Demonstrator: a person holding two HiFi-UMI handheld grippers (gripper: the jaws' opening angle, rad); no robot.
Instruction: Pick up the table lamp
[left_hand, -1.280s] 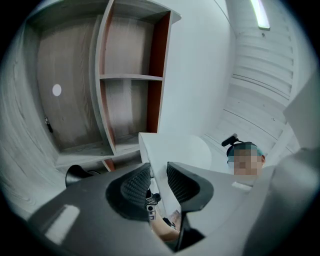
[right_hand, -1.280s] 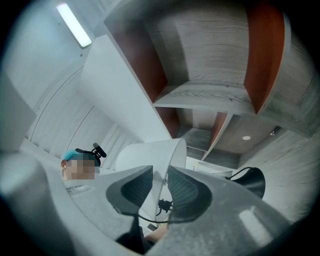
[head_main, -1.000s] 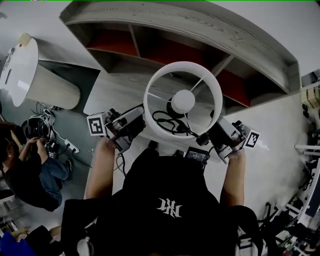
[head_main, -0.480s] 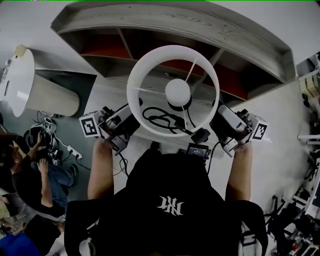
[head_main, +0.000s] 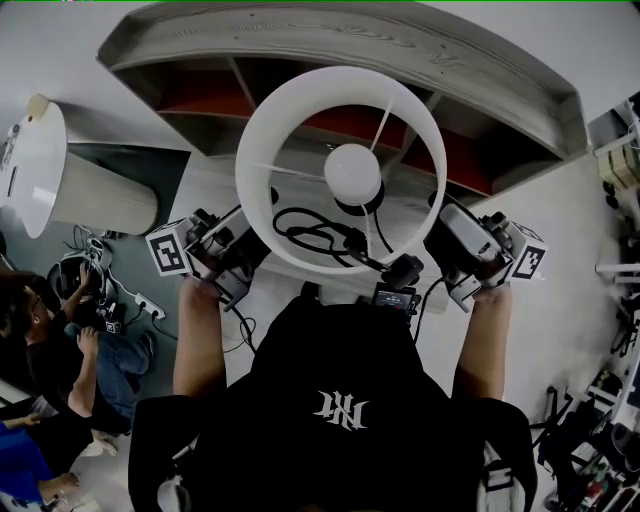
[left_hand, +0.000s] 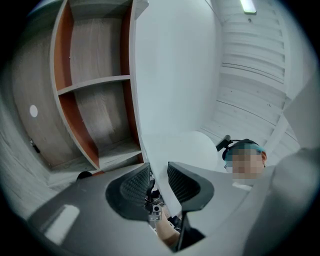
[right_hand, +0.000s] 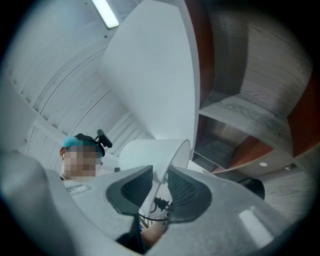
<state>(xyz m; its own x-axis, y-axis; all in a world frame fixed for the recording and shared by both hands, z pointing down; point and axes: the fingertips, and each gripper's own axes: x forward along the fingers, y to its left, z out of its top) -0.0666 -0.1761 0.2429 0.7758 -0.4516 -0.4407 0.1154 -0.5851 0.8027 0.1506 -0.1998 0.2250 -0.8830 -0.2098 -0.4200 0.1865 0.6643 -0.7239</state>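
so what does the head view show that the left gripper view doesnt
Only the head view: the bulb inside the lampshade, the round white table, and the right gripper on the shade's opposite side. Only the left gripper view: the left gripper with jaws closed on the shade's thin wall, and a ceiling light. Both: the white lampshade and the wooden shelf unit.

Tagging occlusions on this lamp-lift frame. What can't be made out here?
- Lamp base: in the head view it is hidden under the bulb and lampshade. In both gripper views the shade wall blocks it.
- Jaws of the left gripper and right gripper: in the head view they are covered by the shade rim and the gripper bodies.
- Seated person: in the head view, cut off by the left edge.
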